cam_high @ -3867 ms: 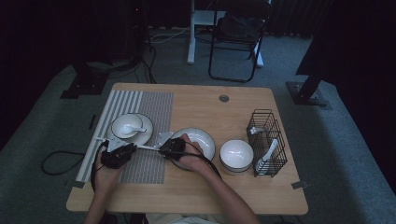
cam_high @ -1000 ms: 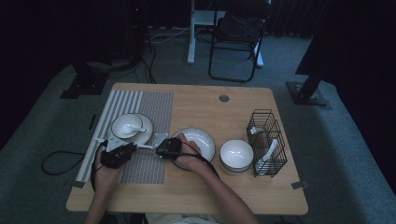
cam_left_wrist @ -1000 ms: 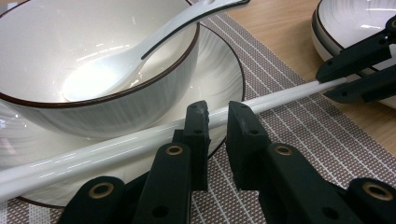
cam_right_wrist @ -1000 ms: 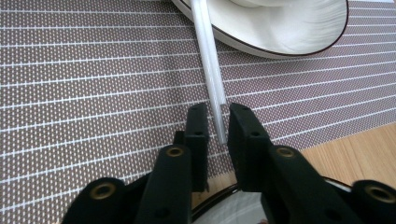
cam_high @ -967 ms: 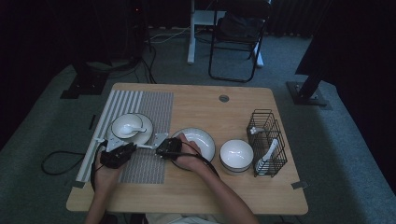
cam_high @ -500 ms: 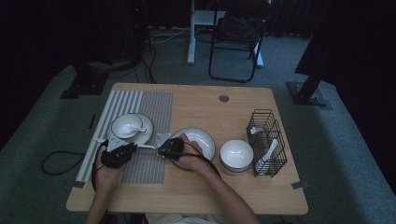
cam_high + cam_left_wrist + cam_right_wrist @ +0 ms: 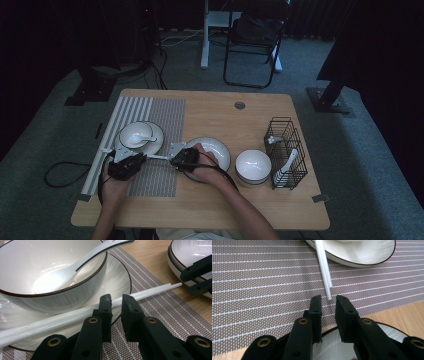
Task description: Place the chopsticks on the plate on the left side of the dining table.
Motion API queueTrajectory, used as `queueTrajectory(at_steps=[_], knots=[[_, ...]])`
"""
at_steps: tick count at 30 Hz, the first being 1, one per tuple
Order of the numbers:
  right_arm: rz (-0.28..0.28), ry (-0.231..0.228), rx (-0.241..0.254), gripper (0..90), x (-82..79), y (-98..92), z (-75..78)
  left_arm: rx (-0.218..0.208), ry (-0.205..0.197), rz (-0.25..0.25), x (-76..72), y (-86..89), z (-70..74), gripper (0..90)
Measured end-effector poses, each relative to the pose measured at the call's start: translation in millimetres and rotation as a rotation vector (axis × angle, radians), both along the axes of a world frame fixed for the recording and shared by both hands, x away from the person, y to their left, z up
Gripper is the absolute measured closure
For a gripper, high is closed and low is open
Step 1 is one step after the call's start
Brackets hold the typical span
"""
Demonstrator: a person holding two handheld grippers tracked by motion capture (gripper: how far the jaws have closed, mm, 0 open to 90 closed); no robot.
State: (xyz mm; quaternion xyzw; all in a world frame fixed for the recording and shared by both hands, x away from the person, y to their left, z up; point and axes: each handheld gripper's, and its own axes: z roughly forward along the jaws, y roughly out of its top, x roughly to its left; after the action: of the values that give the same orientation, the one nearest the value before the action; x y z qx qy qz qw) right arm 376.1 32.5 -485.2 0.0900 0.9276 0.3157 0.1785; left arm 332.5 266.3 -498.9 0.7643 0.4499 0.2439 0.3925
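Nearest the person, both hands rest on the front left part of the table (image 7: 215,200), each with a gripper pointing toward the other over a woven placemat (image 7: 159,175).

The left gripper (image 7: 116,302) stands with its jaws only a narrow gap apart. A pair of white chopsticks (image 7: 75,315) passes just behind its jaw tips, lying side by side across the rim of a white plate (image 7: 120,282) and running out over the placemat (image 7: 160,307). Whether the pads actually press on the chopsticks cannot be told; from this angle the sticks look to lie behind the tips rather than between them.

The right gripper (image 7: 328,301) has just been opening its jaws, which now show a narrow gap with nothing held in it. The free ends of the chopsticks (image 7: 324,270) lie on the placemat (image 7: 262,277) just ahead of its tips, not touching them. A second plate (image 7: 332,350) lies under this gripper.

Seen from above, the left gripper (image 7: 137,159) and right gripper (image 7: 172,159) sit close together, with the chopsticks (image 7: 155,157) between them.

Behind the chopsticks, a bowl (image 7: 50,272) with a dark rim stands on the first plate, and a white spoon (image 7: 75,267) leans inside it.

Further right on the table are the second plate (image 7: 217,150), another white bowl (image 7: 253,165) and a black wire rack (image 7: 286,150) with white spoons.
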Motion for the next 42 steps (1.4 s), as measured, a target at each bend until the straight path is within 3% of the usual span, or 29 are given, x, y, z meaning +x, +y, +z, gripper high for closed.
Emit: queueTrajectory(at_steps=[9, 19, 33, 42], knots=[[0.0, -0.019, -0.017, 85.6, 0.9, 5.1, -3.6, -0.004, -0.001, 0.0, 0.2, -0.2, 0.3, 79.5], [-0.002, -0.019, -0.01, 81.1, 1.0, 8.3, -2.3, -0.003, -0.001, -0.003, 0.5, -0.5, 0.3, 79.1], [-0.011, -0.075, -0.044, 81.7, -0.6, 6.1, 0.7, 0.001, 0.009, 0.004, 1.6, 0.8, -1.3, 79.1], [-0.016, -0.065, -0.043, 82.5, 1.8, 10.4, -2.0, -0.004, 0.006, 0.007, 1.0, 1.4, -1.2, 79.1]])
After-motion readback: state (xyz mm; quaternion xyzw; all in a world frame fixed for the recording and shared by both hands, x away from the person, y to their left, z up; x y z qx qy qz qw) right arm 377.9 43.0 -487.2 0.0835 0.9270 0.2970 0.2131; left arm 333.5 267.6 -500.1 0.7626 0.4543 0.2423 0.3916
